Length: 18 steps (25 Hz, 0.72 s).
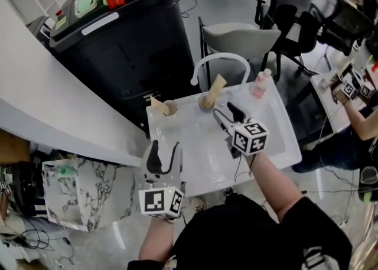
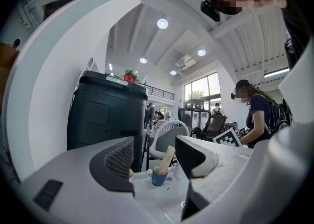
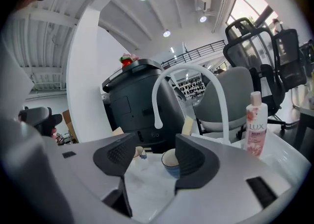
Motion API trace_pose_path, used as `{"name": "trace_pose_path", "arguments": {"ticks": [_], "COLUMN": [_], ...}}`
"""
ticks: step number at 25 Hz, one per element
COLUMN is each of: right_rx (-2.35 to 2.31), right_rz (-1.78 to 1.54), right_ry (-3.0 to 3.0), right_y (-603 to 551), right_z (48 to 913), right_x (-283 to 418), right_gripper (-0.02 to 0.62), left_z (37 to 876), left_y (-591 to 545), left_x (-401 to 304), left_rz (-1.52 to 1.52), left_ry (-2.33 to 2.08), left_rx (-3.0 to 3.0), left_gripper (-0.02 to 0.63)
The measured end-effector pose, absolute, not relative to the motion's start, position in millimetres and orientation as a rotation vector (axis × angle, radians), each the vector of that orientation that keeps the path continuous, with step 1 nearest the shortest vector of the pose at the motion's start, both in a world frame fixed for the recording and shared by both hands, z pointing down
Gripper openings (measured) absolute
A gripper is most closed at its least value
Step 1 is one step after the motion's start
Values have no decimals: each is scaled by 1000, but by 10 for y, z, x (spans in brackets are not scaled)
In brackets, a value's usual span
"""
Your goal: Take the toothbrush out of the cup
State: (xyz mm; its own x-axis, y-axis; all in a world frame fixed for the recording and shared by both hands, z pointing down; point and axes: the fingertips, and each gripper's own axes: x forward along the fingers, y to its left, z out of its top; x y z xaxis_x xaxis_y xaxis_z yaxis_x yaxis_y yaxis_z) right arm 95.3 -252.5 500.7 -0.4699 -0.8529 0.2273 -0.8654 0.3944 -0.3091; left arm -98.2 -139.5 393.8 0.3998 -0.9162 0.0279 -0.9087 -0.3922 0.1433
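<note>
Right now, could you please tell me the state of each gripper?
Left gripper: jaws open, empty.
Right gripper: jaws open, empty, the cup just ahead.

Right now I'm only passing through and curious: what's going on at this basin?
A person holds a two-jaw gripper in each hand over a white basin. The right gripper is open and empty, lined up on the blue cup just ahead of its jaws. The toothbrush stands in that cup, not yet taken out. The left gripper hangs open over the basin's near left edge, holding nothing.
</note>
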Motion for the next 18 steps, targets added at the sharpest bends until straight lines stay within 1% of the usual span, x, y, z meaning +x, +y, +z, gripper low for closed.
{"name": "trace_pose_path", "arguments": {"ticks": [9,18], "right_rx": [1572,1551], "right_rz": [756,783], "right_ry": [-2483,-2438], "right_y": [-2993,-3442], "right_z": [5620,5925], "right_x": [1022,982], "right_gripper": [247,241], "left_z": [4023,4204], "left_y": [-1432,-1498], "left_x": [-959,-990], "left_rz": [-63,-24], "left_ry": [-1704,-1759], "left_rx": [2455,2384], "left_gripper": [249,249]}}
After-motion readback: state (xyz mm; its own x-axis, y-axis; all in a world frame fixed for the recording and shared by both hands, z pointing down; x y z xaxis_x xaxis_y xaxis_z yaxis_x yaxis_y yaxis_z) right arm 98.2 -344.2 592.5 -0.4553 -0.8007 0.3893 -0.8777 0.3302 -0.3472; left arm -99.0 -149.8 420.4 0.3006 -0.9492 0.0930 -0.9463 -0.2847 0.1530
